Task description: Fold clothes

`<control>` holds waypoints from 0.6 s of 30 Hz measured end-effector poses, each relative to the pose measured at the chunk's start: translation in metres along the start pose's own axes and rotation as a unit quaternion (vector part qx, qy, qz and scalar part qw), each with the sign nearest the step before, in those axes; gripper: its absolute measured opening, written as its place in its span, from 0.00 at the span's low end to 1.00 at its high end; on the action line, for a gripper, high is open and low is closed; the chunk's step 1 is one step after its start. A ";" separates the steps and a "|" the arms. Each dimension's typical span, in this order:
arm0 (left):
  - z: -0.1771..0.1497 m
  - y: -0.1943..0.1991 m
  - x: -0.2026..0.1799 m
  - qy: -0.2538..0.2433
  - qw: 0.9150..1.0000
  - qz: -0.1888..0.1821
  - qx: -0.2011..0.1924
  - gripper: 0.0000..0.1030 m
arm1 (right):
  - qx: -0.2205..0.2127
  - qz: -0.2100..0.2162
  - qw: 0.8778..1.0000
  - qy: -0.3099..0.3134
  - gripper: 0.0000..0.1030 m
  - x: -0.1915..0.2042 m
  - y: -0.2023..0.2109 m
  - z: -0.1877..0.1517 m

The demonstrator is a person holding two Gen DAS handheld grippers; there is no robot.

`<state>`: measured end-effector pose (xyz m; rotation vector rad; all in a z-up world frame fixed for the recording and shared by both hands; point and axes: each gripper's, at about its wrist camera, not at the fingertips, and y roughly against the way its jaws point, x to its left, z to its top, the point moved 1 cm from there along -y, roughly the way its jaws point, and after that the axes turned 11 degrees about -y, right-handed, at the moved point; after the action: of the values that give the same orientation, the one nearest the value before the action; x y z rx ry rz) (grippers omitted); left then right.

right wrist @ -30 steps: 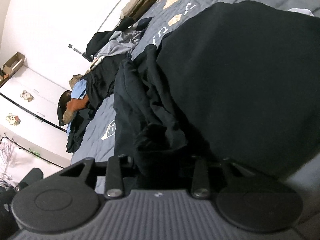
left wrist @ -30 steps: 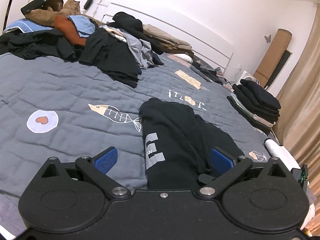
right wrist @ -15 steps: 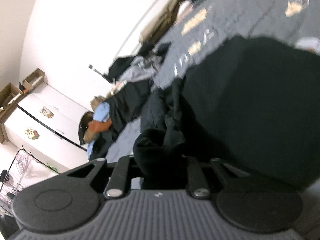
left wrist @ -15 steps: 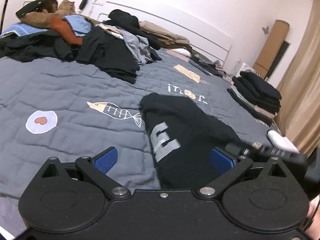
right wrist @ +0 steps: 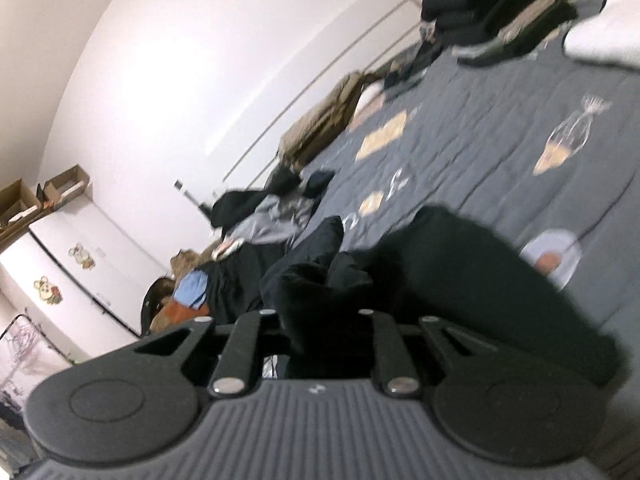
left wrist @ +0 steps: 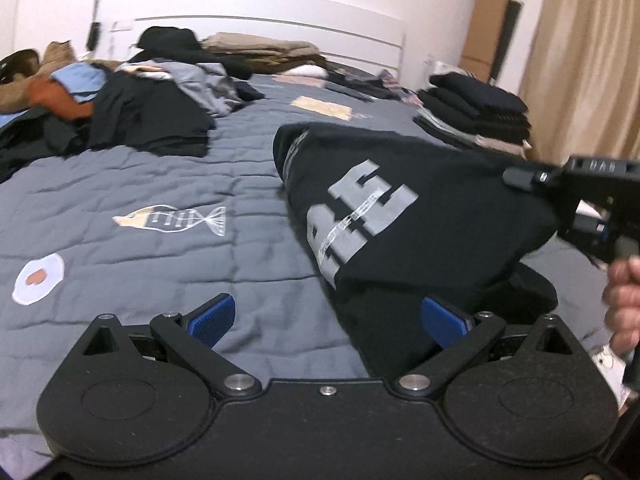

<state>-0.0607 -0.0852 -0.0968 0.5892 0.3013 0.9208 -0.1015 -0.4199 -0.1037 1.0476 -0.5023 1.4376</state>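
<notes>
Black shirt (left wrist: 400,208) edge now lifted by clamped right gripper (right wrist: 316,312), left gripper (left wrist: 328,320) wide, grey quilt (left wrist: 160,168) apparently clear leftward.

The bed (left wrist: 120,184) wore a grey quilted cover printed with a fish (left wrist: 172,220) and a fried egg (left wrist: 38,278). On it lay a black printed shirt (left wrist: 384,208), partly lifted, a loose heap of clothes (left wrist: 132,108) at the far left, tan folded pieces (left wrist: 260,50) by the headboard, and a dark folded stack (left wrist: 476,112) at the right edge.
</notes>
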 end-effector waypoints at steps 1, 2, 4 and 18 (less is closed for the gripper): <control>0.001 -0.002 -0.004 -0.006 1.000 -0.003 0.002 0.97 | -0.006 -0.004 1.000 0.002 0.14 -0.002 0.004 0.003; 0.001 -0.004 -0.008 -0.014 1.000 -0.007 0.003 0.97 | -0.011 -0.008 1.000 0.004 0.14 -0.005 0.008 0.007; 0.002 -0.008 -0.017 -0.032 0.999 -0.012 0.005 0.97 | -0.016 -0.021 1.000 0.001 0.14 -0.014 0.014 0.014; -0.024 -0.015 -0.120 -0.355 0.934 0.020 -0.021 0.72 | 0.023 -0.104 0.994 -0.021 0.14 -0.071 0.007 0.007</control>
<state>-0.1318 -0.1817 -0.1251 0.8479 -0.3835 0.6946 -0.1157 -0.4664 -0.1569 1.1345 -0.3795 1.2505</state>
